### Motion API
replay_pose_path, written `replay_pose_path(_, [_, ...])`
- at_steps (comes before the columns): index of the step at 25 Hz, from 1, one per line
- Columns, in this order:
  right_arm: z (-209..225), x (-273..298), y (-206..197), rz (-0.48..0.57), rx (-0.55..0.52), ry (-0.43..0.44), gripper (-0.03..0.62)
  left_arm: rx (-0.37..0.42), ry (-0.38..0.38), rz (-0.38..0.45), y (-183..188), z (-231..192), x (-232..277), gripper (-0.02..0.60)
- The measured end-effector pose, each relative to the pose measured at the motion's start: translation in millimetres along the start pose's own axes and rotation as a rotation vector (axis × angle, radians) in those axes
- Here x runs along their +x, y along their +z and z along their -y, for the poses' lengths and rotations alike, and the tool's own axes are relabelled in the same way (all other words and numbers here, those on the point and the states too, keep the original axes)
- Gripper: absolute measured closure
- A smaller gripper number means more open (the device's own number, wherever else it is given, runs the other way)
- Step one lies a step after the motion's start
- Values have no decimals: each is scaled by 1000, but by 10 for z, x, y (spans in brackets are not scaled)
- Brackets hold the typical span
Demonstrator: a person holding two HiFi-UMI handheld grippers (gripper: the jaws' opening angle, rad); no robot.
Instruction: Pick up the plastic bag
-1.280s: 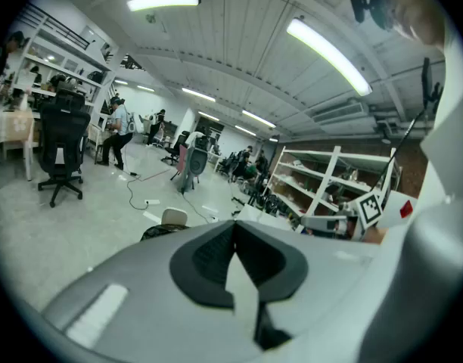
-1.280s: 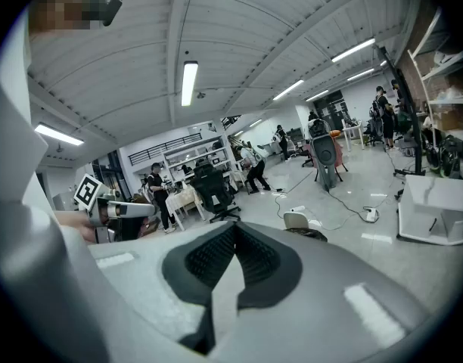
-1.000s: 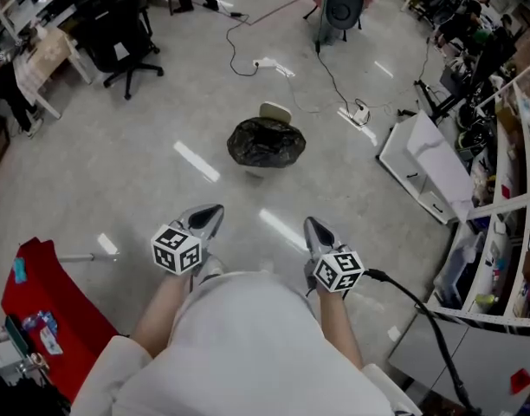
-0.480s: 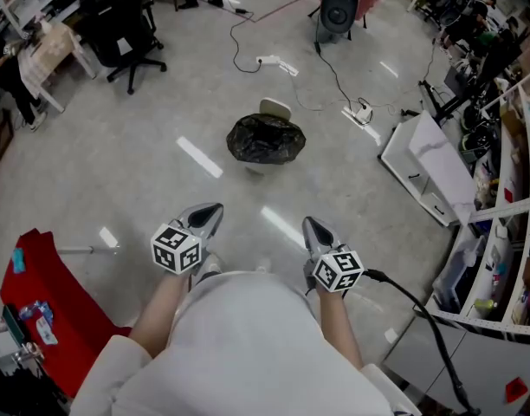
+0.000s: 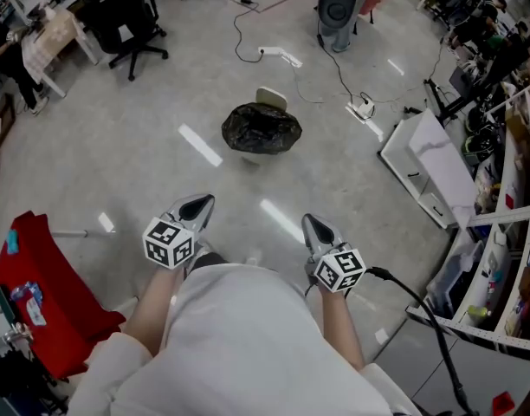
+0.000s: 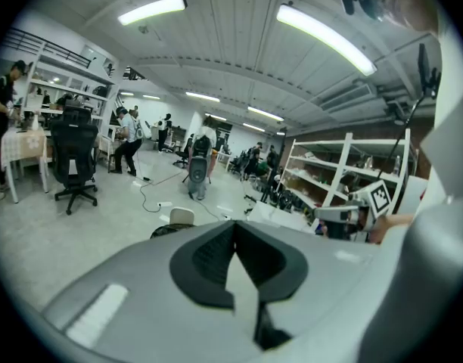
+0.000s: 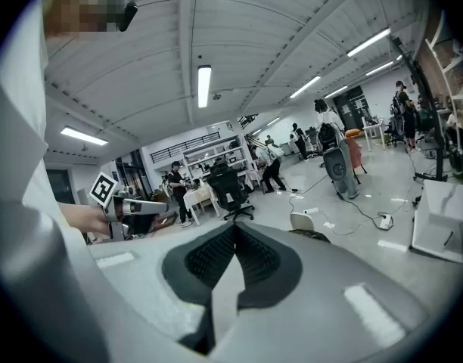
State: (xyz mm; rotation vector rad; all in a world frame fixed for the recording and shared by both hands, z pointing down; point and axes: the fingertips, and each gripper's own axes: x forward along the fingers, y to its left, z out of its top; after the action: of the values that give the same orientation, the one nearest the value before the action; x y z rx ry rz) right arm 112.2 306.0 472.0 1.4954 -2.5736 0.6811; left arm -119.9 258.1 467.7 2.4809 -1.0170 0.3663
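Plastic bag [image 5: 261,128] still untouched ahead; left tool [image 5: 199,204] has edged leftward

My head camera looks steeply down; cameras on the left gripper [image 5: 198,202] and right gripper [image 5: 311,224] look forward (nearly level), all sharing the crumpled black plastic bag [image 5: 261,128].

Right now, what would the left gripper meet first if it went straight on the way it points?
Probably the black bag ahead of the left gripper, though it may reach bare floor first; depth is unclear.
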Motion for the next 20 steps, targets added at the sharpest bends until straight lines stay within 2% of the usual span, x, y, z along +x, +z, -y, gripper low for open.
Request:
replay_pose_path(9, [111, 21, -18, -8, 9, 1, 592, -24, 16, -3, -30, 13, 81, 577])
replay_pose_path(20, [322, 434, 121, -20, 15, -60, 592, 10, -22, -16, 267, -496, 436, 577])
